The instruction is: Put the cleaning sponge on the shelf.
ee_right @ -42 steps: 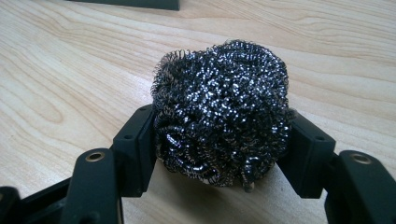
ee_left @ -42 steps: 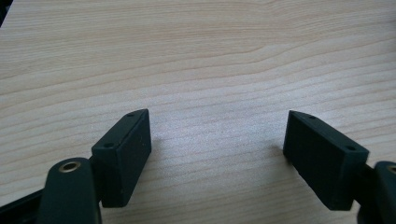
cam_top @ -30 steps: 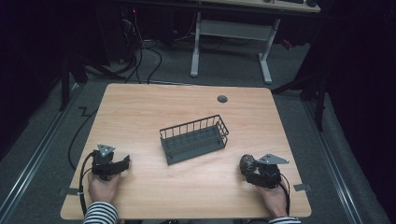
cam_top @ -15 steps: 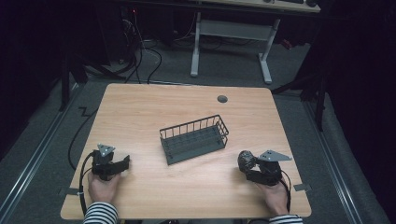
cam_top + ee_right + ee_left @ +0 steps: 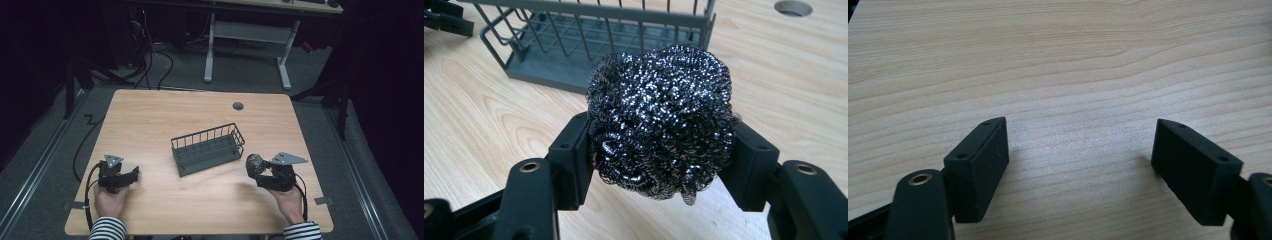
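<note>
The right tool (image 5: 659, 150) is clenched on a steel-wool scouring ball (image 5: 660, 120), held above the worktop (image 5: 150, 120) just short of the grey wire basket (image 5: 208, 148); the springy coils could squeeze out of that grip, or loose strands could snag on the basket's upright wires (its near rim stands right ahead) and tip or drag it. The left tool (image 5: 1080, 165) rests released on bare wood, well apart. The ball's underside and the pads' contact are hidden behind coils, and the basket's far end is cut off in the right gripper view
</note>
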Tool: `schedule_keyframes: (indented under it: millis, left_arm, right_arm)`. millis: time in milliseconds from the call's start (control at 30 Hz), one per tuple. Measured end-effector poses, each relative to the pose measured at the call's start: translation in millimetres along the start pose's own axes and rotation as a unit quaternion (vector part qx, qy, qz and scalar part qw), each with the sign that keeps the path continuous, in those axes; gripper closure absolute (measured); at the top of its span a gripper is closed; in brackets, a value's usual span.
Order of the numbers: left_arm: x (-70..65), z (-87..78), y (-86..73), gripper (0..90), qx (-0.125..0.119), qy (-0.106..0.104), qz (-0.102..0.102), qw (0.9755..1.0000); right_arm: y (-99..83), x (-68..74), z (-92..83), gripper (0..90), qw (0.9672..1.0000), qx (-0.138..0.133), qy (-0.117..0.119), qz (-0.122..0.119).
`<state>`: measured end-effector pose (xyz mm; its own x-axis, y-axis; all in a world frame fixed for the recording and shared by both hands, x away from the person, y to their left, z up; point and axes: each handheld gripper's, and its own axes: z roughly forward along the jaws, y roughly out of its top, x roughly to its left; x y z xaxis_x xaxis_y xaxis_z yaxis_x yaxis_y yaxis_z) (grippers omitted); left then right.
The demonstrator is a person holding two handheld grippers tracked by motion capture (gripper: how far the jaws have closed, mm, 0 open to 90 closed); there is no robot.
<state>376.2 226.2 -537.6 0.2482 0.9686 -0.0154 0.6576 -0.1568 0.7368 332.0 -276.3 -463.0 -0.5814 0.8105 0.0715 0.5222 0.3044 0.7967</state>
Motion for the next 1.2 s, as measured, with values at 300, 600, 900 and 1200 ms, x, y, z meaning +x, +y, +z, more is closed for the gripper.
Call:
schedule_keyframes:
  millis: [300, 600, 900, 1200]
  left_arm:
    - [-0.1, 0.1, 0.1, 22.4, 0.0, -0.001, 0.001, 1.0]
    - [0.0, 0.0, 0.1, 22.3, 0.0, -0.001, 0.001, 1.0]
    - [0.1, 0.1, 0.1, 22.5, 0.0, -0.001, 0.0, 1.0]
    - [0.0, 0.1, 0.0, 22.5, 0.0, -0.001, 0.0, 1.0]
  right_arm:
    - [25.8, 6.9, 5.9, 38.2, 0.9998, -0.006, 0.008, -0.015]
    - [52.3, 8.9, 11.6, 38.2, 0.9995, -0.011, 0.022, -0.022]
    - [78.9, 10.6, 19.9, 38.2, 0.9989, -0.016, 0.026, -0.035]
    - [95.9, 8.0, 39.5, 38.2, 0.9991, -0.003, 0.021, -0.037]
